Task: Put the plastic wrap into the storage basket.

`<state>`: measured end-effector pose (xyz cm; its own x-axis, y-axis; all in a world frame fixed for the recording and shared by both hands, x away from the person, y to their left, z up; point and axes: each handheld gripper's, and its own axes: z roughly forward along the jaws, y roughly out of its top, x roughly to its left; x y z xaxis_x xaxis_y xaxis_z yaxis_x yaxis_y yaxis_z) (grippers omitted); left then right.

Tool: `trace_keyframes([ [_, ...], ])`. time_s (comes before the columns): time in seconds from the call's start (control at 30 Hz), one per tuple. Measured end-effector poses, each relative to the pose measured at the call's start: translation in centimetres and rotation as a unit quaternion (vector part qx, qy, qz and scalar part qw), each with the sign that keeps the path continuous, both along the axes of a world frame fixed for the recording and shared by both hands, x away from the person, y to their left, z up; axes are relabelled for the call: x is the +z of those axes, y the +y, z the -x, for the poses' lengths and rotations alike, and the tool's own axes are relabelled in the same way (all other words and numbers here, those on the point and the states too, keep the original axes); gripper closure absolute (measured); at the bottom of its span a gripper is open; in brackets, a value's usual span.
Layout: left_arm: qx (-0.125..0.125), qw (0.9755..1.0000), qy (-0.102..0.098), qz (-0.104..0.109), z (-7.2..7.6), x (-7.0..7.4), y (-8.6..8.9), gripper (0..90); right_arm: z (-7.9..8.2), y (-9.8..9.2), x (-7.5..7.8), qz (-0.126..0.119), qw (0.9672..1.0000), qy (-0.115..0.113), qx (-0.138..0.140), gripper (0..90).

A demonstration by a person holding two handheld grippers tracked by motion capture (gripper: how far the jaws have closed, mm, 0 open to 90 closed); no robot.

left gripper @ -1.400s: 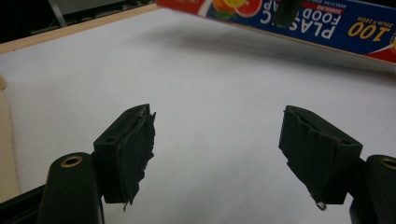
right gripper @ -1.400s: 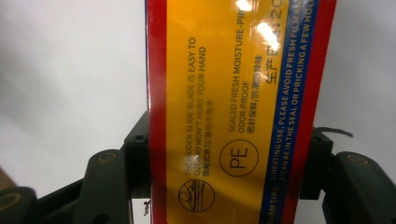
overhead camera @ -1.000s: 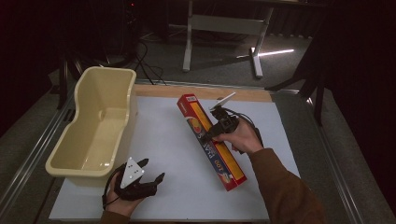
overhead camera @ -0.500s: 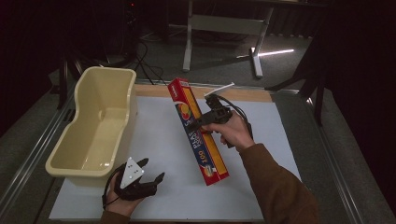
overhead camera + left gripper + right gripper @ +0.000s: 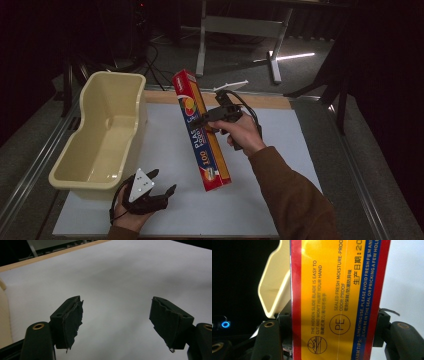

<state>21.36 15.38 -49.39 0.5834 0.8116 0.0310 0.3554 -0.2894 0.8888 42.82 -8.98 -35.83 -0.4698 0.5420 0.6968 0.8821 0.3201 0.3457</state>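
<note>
High view, near to far: left gripper (image 5: 150,192) rests on the table (image 5: 300,200) at the front edge, jaws apart, nothing btwn them. Right gripper (image 5: 210,119) is clamped across a plastic-wrap box (image 5: 200,135), held tilted in the air beside the cream tub (image 5: 107,135). Risk: long box gripped off-centre could pivot, slip, or clip the tub rim. Count: 2 grippers, 1 box, 1 tub.

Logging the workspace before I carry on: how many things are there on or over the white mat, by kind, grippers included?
Long boxes of plastic wrap, held in the right gripper: 1
Cream plastic tubs: 1
Grippers, left gripper and right gripper: 2
Total: 4
</note>
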Motion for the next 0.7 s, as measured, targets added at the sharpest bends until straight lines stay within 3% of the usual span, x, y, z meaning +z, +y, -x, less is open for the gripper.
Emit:
trace_keyframes([
  [0.13,0.001,1.0000,0.000,0.001,0.0,0.0,0.0,26.0,-0.3,0.2,0.6,-0.019,0.9997,0.001,-0.013,39.6],
  [0.47,-0.002,1.0000,-0.001,-0.001,0.0,0.0,-0.1,26.0,-1.0,1.4,1.5,-0.038,0.9985,0.007,-0.038,39.5],
  [0.7,0.002,1.0000,-0.002,0.004,0.0,0.1,0.1,26.0,-1.5,2.2,2.3,-0.067,0.9959,0.017,-0.059,39.5],
])
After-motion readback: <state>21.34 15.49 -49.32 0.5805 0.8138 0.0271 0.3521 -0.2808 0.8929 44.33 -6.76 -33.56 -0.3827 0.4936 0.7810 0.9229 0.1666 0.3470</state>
